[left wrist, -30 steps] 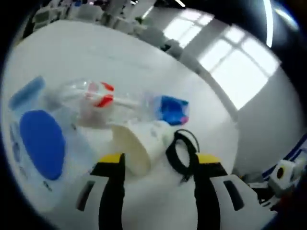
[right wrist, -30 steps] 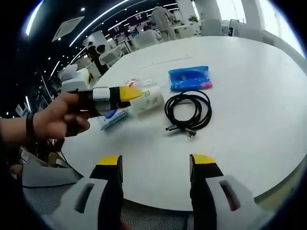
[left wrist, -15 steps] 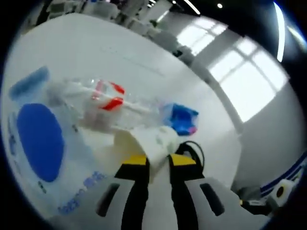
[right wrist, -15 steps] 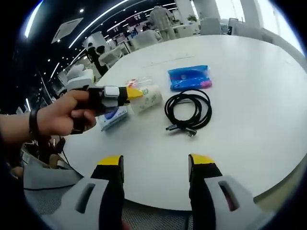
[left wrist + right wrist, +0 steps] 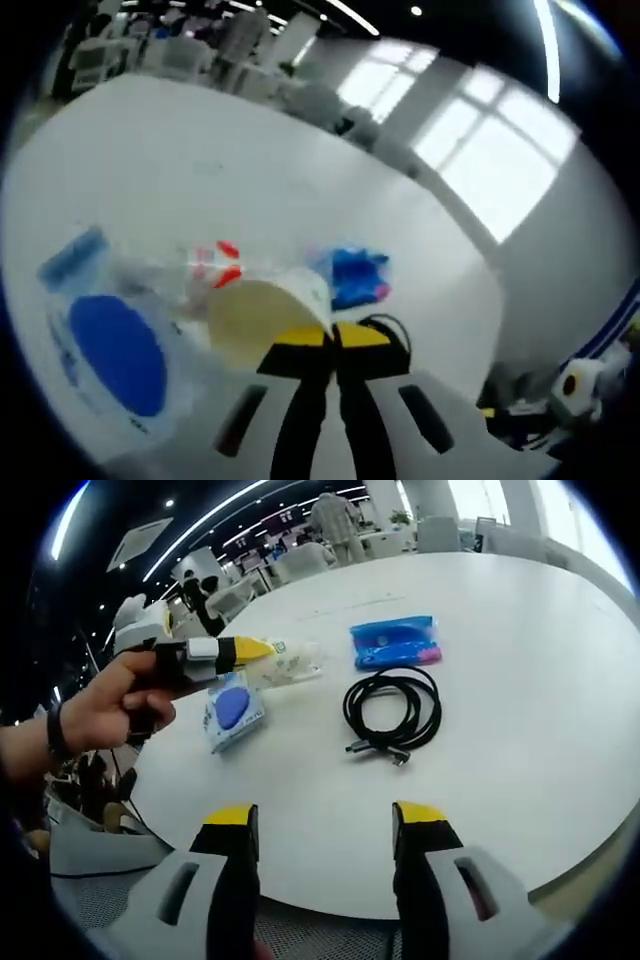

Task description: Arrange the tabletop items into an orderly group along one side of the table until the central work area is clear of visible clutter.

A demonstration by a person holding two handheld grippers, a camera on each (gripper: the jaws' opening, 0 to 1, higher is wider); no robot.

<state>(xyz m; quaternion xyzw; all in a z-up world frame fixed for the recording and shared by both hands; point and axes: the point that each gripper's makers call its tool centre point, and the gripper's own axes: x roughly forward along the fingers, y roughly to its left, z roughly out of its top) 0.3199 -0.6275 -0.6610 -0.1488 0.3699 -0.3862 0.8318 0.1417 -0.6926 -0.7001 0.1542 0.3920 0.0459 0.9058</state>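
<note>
My left gripper (image 5: 333,338) is shut on the rim of a cream paper cup (image 5: 262,315), holding it up off the white table (image 5: 200,170). In the right gripper view, a hand holds that left gripper (image 5: 245,650) with the cup (image 5: 290,662) pointing right, above the table's left part. Under it lie a blue-and-white tissue pack (image 5: 110,350), a clear bottle with a red label (image 5: 215,265), a blue pouch (image 5: 355,275) and a coiled black cable (image 5: 385,330). My right gripper (image 5: 325,825) is open over the near table edge, well short of the cable (image 5: 392,708), the pouch (image 5: 393,642) and the pack (image 5: 233,710).
The round table (image 5: 520,730) has wide bare surface to the right and in front of the cable. Chairs (image 5: 300,565) and a standing person (image 5: 335,520) are beyond its far side. The floor drops away at the near left edge.
The left gripper went from open around the cup to shut on its rim, then lifted the cup up and left off the table, uncovering the tissue pack. The right gripper stayed still.
</note>
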